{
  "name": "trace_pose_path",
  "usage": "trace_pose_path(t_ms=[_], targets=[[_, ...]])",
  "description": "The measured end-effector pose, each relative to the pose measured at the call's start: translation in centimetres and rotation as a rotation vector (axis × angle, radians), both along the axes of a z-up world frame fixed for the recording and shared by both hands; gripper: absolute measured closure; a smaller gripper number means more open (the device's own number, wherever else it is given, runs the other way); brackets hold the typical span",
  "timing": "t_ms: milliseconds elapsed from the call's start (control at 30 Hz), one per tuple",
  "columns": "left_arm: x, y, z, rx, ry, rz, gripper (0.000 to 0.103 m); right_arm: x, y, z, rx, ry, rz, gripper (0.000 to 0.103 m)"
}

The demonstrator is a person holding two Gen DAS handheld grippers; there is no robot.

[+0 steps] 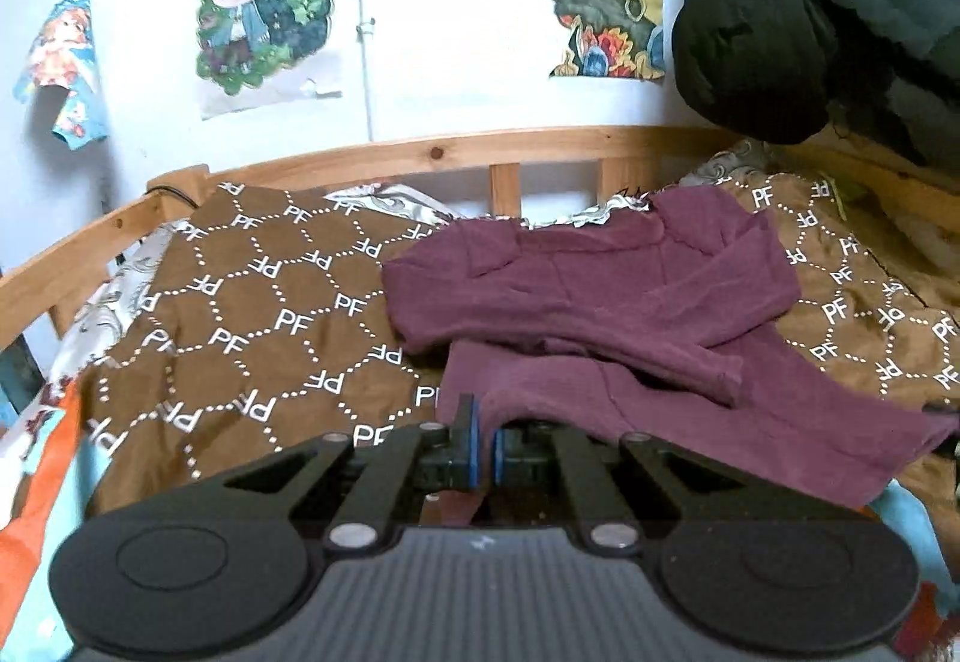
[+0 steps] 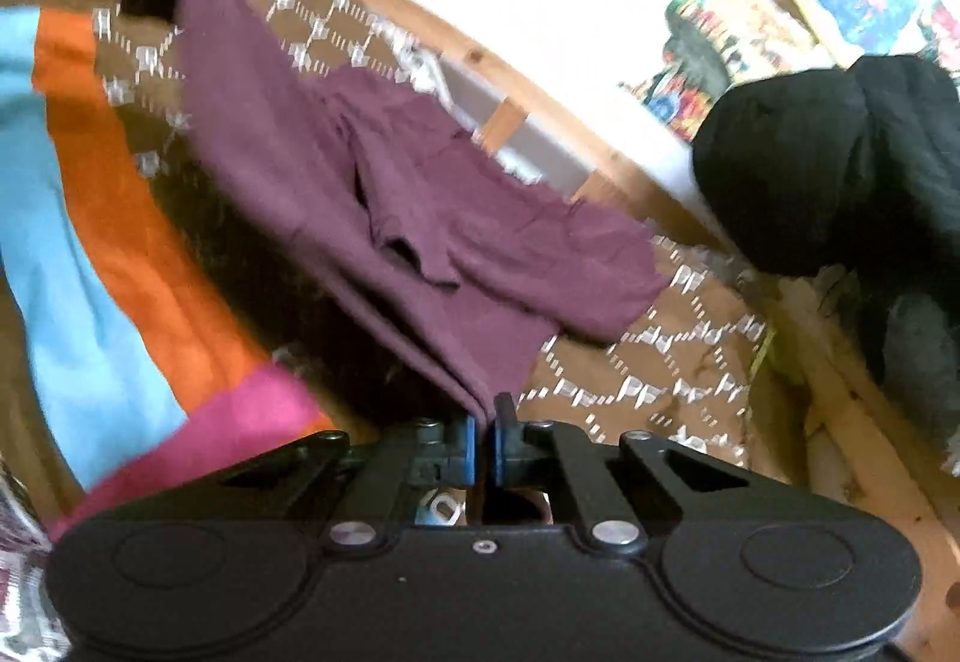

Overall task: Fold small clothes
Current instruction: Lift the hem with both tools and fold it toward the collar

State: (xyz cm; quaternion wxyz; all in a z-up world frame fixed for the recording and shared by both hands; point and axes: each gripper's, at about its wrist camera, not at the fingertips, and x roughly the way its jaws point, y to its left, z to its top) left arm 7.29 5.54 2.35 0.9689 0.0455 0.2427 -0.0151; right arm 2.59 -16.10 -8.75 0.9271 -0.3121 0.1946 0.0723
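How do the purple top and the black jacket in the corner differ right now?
The purple top lies spread on the brown patterned blanket with a sleeve folded across it; the black jacket is bunched up by the bed rail. The top is thin and smooth, the jacket puffy and quilted. The left claw and the right claw each pinch the top's near edge; the jacket is untouched.

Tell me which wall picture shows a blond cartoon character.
The cut-out poster left of the white wall pipe; the others show landscapes or mixed colourful scenes.
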Motion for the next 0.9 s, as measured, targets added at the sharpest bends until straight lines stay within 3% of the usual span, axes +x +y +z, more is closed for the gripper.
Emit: trace_pose_path(t_ms=[133,300,533,633,767,900], targets=[[-2.8,0.8,1.3,-0.018,-0.023,-0.035,0.098,-2.9,-1.0,3.3,0.033,-0.035,0.019,0.098],[-5.5,2.7,3.4,-0.081,-0.008,-0.074,0.098,-6.3,-2.9,7.2,0.115,-0.011,0.025,0.099],[-8.8,4.1,6.6,-0.093,0.029,-0.187,0.098,-11.6,-3.7,11.2,0.184,0.024,0.076,0.099],[-9.4,4.1,8.3,-0.060,0.027,-0.212,0.098,-12.6,-4.1,12.9,0.213,0.038,0.088,0.099],[-7.4,2.8,10.0,-0.003,0.042,-0.229,0.098,-11.5,-4.5,14.8,0.257,0.027,0.080,0.099],[-1.2,1.3,10.8,0.023,0.133,-0.182,0.098,-6.6,-4.7,15.6,0.246,0.006,0.057,0.099]])
